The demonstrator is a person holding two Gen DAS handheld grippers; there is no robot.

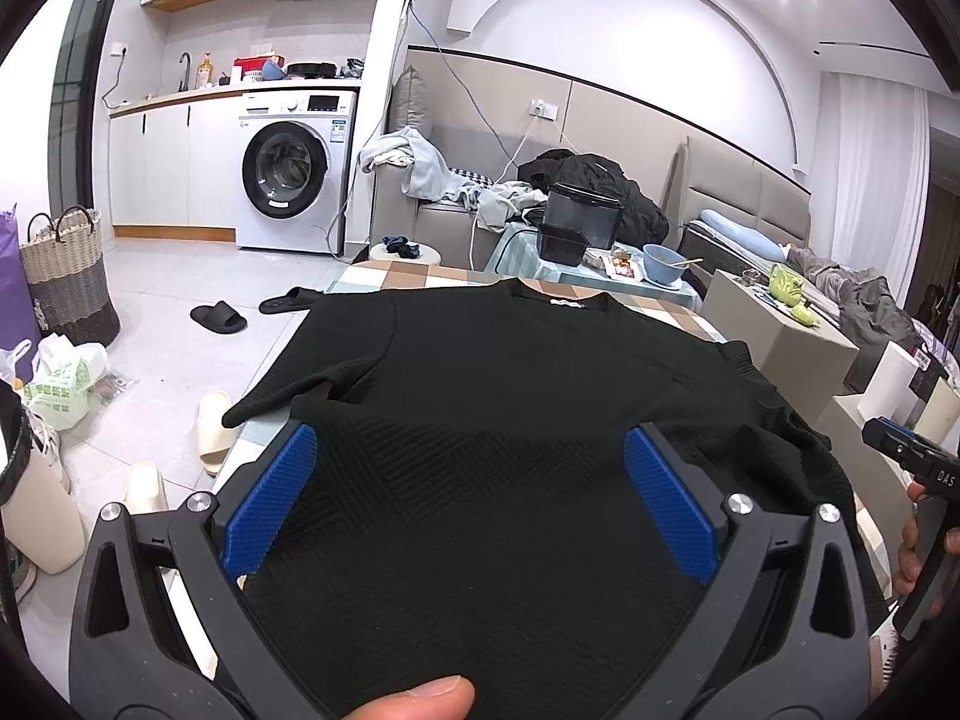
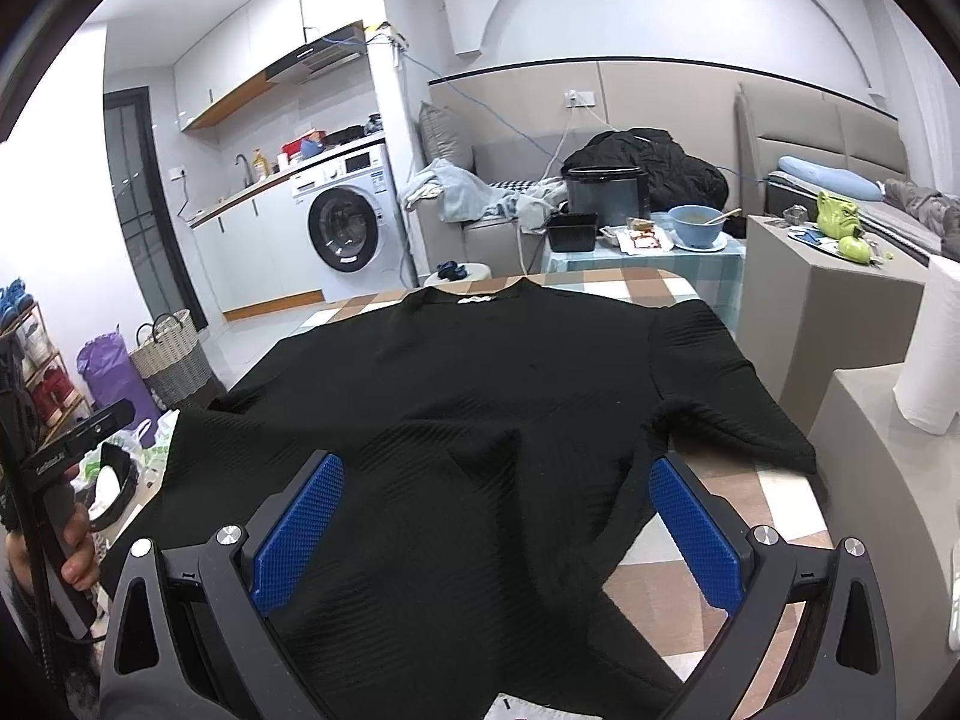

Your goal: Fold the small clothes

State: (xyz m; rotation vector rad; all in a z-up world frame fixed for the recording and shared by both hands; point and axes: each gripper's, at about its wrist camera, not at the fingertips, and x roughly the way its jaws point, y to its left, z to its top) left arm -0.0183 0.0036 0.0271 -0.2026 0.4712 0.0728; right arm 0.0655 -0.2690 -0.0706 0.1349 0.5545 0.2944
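Observation:
A black short-sleeved textured top (image 1: 516,396) lies spread flat on a checkered table (image 1: 414,276), collar at the far end, hem toward me. It also shows in the right wrist view (image 2: 480,396). My left gripper (image 1: 471,444) is open, its blue pads (image 1: 270,504) wide apart over the near left part of the top. My right gripper (image 2: 498,474) is open too, its blue pads (image 2: 696,528) spread over the near right part. Neither holds cloth. A thumb (image 1: 420,699) shows at the bottom edge.
A side table (image 2: 648,258) with a blue bowl (image 2: 696,225) and black containers stands beyond the table. Grey boxes (image 2: 840,312) and a paper roll (image 2: 930,348) stand on the right. Slippers (image 1: 219,318), a woven basket (image 1: 66,276) and bags lie on the floor at left.

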